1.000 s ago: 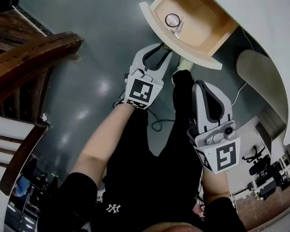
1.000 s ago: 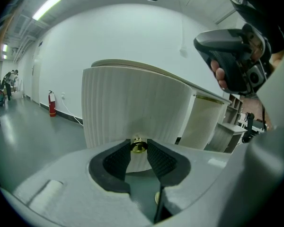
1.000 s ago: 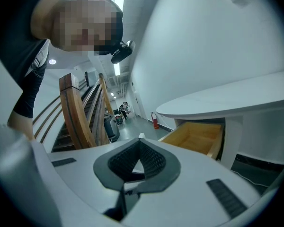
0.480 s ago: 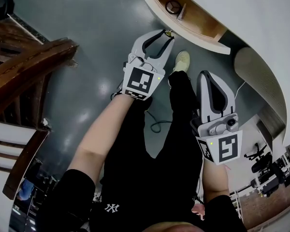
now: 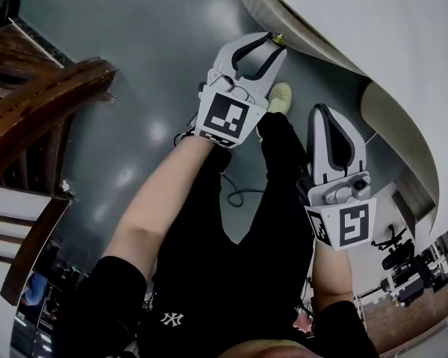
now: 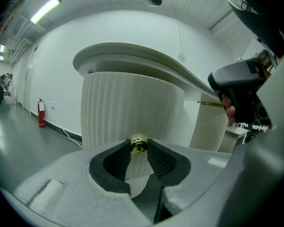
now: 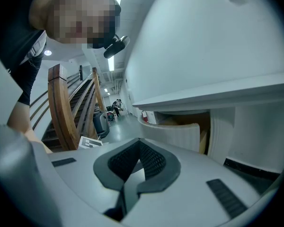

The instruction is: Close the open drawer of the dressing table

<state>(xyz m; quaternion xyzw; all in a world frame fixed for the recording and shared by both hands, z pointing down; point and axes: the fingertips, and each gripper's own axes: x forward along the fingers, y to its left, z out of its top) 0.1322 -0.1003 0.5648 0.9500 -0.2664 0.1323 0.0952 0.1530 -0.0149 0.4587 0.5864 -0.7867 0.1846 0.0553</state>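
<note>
The dressing table (image 5: 373,28) is white and fills the upper right of the head view. Its ribbed white drawer front (image 6: 132,110) carries a small brass knob (image 6: 138,146). My left gripper (image 5: 273,42) is shut on that knob (image 5: 277,39), both tips pressed to it. In the right gripper view the curved drawer front (image 7: 173,132) stands slightly out from the table, with a strip of wooden drawer side (image 7: 204,137) showing behind it. My right gripper (image 5: 326,111) hangs lower and to the right, away from the drawer, shut with nothing in its jaws (image 7: 138,144).
A dark wooden stair rail (image 5: 48,99) runs along the left. The person's black-clad legs and a pale shoe (image 5: 281,95) are below the grippers, with a cable (image 5: 239,195) on the grey floor. A ribbed table pedestal (image 5: 403,118) stands at right.
My left gripper has moved up and away with the knob, and the drawer has slid in under the tabletop. Its wooden inside no longer shows in the head view. The right gripper has barely moved.
</note>
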